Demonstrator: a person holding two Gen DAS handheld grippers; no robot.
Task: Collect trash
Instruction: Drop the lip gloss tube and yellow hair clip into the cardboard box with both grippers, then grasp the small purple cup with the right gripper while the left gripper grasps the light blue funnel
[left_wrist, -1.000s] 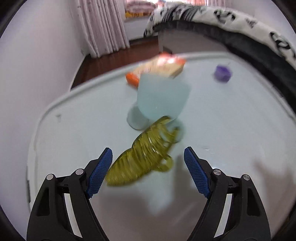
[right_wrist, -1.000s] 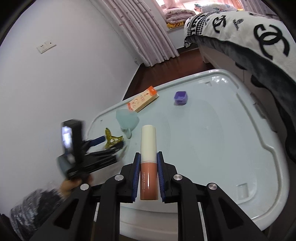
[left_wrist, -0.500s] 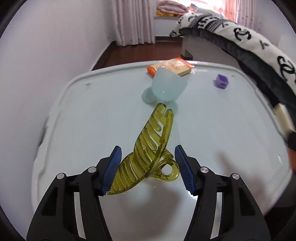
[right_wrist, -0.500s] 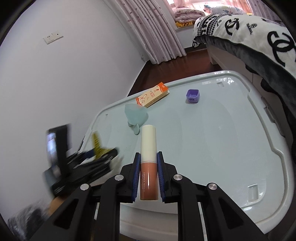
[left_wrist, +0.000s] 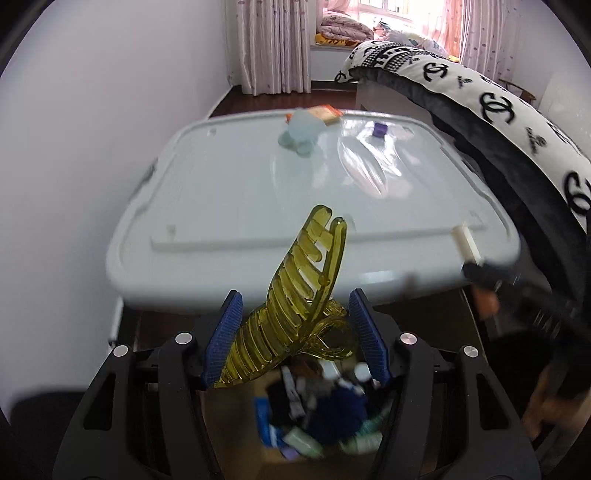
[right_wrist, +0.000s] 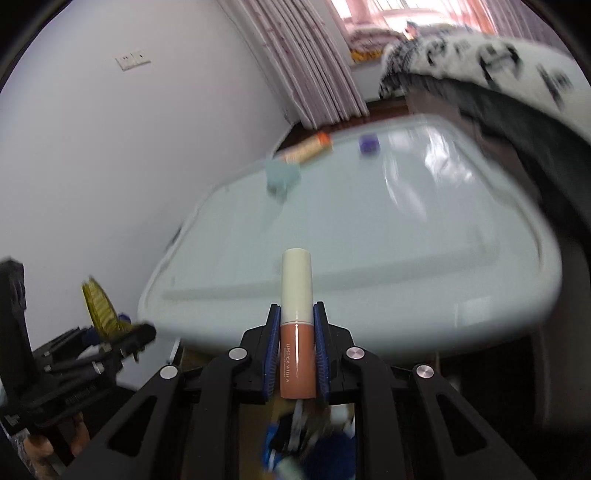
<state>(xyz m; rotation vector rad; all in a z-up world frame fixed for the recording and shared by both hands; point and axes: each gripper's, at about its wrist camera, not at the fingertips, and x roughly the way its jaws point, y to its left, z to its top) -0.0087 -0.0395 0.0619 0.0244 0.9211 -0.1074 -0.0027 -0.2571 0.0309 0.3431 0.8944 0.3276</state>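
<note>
Both tongs have pulled back off the worktop (left_wrist: 229, 206) since the earlier frames and now hang past its near edge, above a box of collected bits (left_wrist: 317, 417) on the floor.

The left tongs (left_wrist: 295, 339) are clamped at a middling width on the yellow-green hair claw (left_wrist: 295, 306), pads on its hinge end, teeth pointing up and away. The right tongs (right_wrist: 295, 354) are pinched narrow on a lipstick tube (right_wrist: 297, 332), gripped on its brown lower half with the cream cap standing clear above.

Both look light and rigid. The claw is glossy, springy plastic with thin teeth, so I judge the solid hinge end the safer hold; squeezing the teeth could snap them or make it twist out. The tube is smooth and round and could slide lengthwise, so a hold across its middle suits it.

A pale blue cup (left_wrist: 301, 133), an orange carton (left_wrist: 325, 112) and a small purple cube (left_wrist: 379, 129) remain near the far edge.
</note>
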